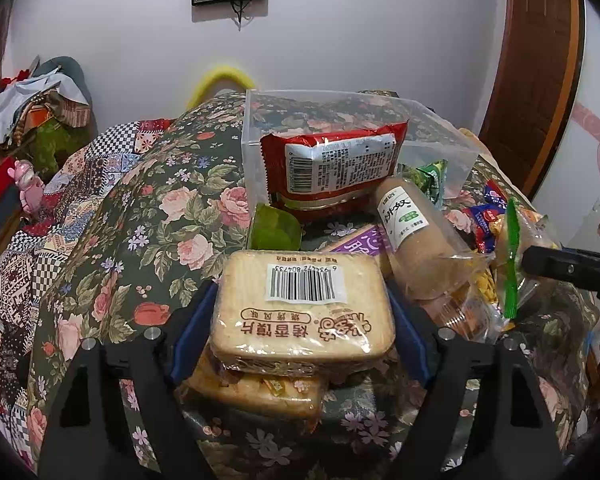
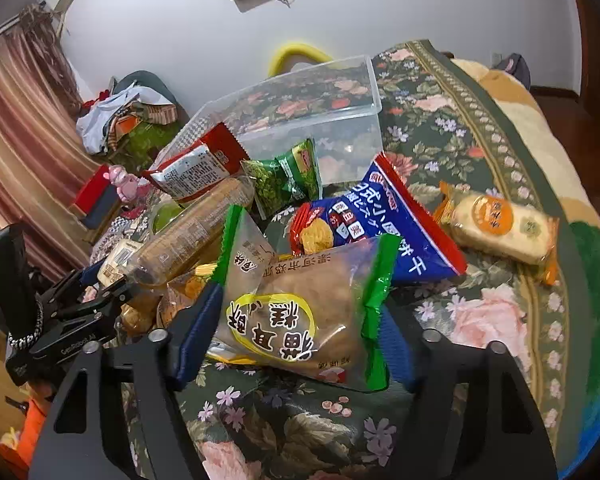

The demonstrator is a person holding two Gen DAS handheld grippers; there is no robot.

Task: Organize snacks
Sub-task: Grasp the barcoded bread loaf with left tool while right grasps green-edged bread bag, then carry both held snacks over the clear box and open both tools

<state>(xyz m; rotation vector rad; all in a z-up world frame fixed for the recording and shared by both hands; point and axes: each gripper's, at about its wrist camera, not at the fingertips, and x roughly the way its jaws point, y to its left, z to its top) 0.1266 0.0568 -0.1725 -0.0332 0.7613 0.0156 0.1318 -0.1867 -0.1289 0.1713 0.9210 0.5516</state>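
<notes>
My left gripper [image 1: 302,320] is shut on a tan toast-slice pack [image 1: 302,312] with a barcode, held above a second cracker pack [image 1: 256,392]. My right gripper [image 2: 296,320] is shut on a clear green-edged cake pack [image 2: 300,304]; it also shows in the left wrist view [image 1: 512,256]. A clear plastic bin [image 1: 340,120] lies on its side behind the pile, with a red packet [image 1: 336,164] at its mouth. It shows in the right wrist view [image 2: 300,120] too. A long biscuit tube [image 1: 420,236] leans by it.
A floral bedspread [image 1: 140,208] covers the bed. Loose snacks lie around: a blue biscuit bag [image 2: 388,220], a green pea packet [image 2: 288,180], an orange-wrapped rice cracker [image 2: 500,228]. The left gripper [image 2: 80,304] shows at the right wrist view's left. Clothes pile [image 1: 32,108] at back left.
</notes>
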